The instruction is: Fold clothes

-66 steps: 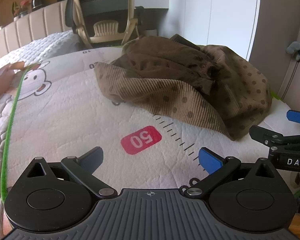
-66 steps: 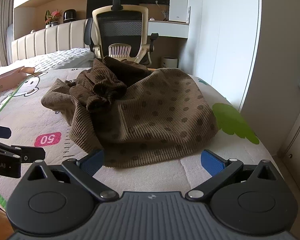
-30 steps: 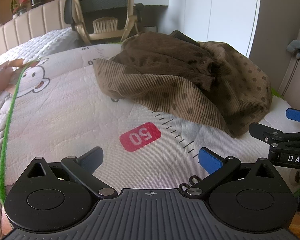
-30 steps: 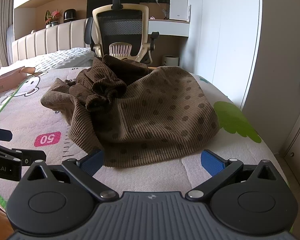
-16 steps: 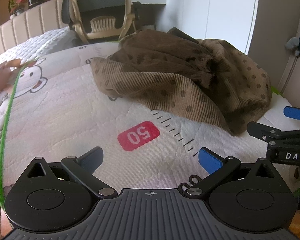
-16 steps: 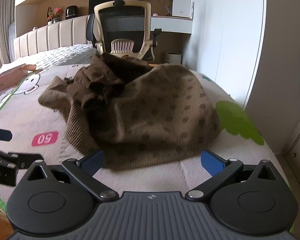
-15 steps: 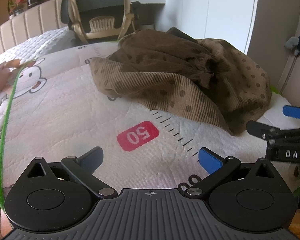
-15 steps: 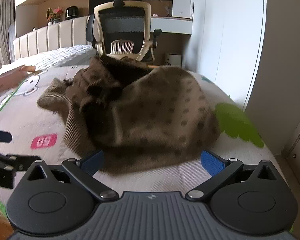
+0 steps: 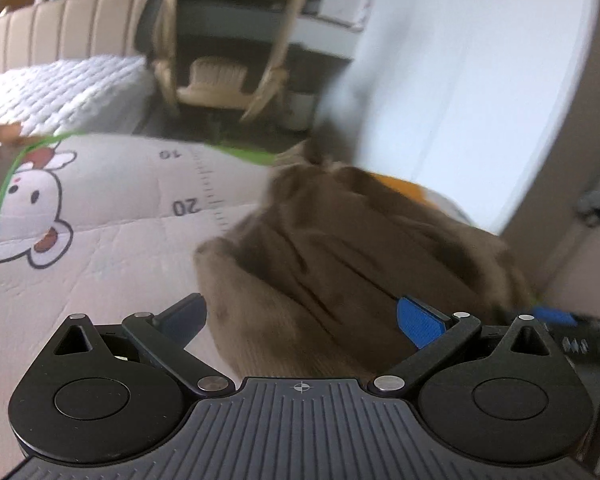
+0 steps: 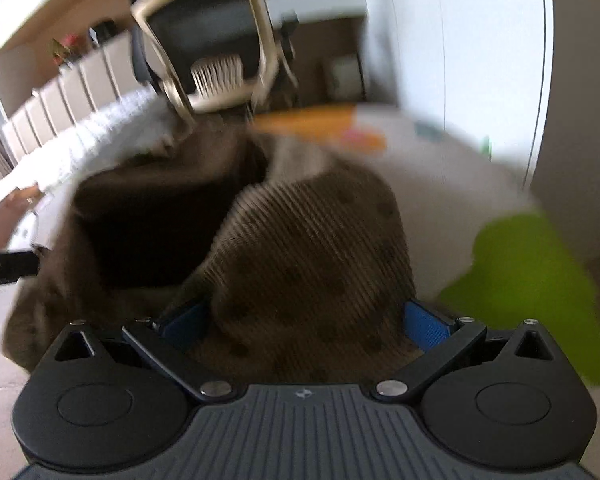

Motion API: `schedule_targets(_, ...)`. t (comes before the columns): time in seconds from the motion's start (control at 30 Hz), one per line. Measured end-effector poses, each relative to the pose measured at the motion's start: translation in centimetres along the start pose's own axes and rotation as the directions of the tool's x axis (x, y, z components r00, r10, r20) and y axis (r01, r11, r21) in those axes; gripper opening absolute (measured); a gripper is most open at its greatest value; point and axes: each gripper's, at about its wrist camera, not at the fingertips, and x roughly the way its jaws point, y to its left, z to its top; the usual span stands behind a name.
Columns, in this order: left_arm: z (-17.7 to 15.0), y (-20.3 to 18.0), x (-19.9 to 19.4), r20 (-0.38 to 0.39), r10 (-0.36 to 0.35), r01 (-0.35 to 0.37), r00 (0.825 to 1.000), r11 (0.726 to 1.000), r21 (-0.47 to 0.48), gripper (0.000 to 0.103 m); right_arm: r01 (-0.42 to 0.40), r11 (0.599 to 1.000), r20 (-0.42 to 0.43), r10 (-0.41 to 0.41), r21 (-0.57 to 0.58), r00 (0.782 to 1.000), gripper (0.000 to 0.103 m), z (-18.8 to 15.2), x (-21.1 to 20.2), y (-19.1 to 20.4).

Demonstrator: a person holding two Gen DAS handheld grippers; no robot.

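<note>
both grippers had pushed forward into the brown corduroy garment (image 9: 339, 264), which half a second earlier lay ahead of them on the bed's printed mat (image 9: 112, 248). the left gripper (image 9: 300, 316) and right gripper (image 10: 305, 316) each had jaws spread wide with cloth between them, not clamped. an office chair (image 9: 224, 40) stood at 12 o'clock. only the left view showed "10" and "20"; only the right showed a green patch (image 10: 527, 280) at 3 o'clock.

Beige office chair (image 9: 224, 36) behind bed, padded headboard (image 9: 60, 28), white wardrobe doors (image 9: 459, 80), daylight
</note>
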Motion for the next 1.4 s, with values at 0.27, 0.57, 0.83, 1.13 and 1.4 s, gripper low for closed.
schedule_targets(0.27, 1.5, 1.3, 7.1, -0.125, 0.017, -0.01, 0.992, 0.998, 0.06, 0.103, 0.011, 0.985, 0.0, -0.011, -0.171, 1.0, 0.103, 0.2, -0.7, 1.6)
schedule_targets(0.57, 0.8, 2.0, 8.7, -0.159, -0.01, 0.024, 0.987, 0.996, 0.086, 0.103, -0.04, 0.994, 0.161, 0.056, -0.103, 0.985, 0.103, 10.3, 1.7, 0.6)
schedule_targets(0.83, 1.6, 2.9, 7.1, -0.149, -0.06, 0.078, 0.987, 0.99, 0.117, 0.103, -0.141, 0.984, -0.001, 0.142, -0.11, 0.99, 0.076, 11.3, 11.9, 1.0)
schedule_targets(1.13, 4.8, 6.8, 11.3, -0.175, -0.139, 0.129, 0.975, 0.989, -0.066, 0.103, -0.323, 0.944, -0.09, 0.316, -0.075, 0.944, 0.072, 7.2, 9.5, 3.7)
schedule_targets(1.4, -1.0, 7.3, 5.2, -0.294, -0.306, 0.306, 0.906, 0.951, -0.045, 0.103, -0.447, 0.87, -0.226, 0.402, -0.208, 0.887, 0.073, -2.1, -0.6, 6.9)
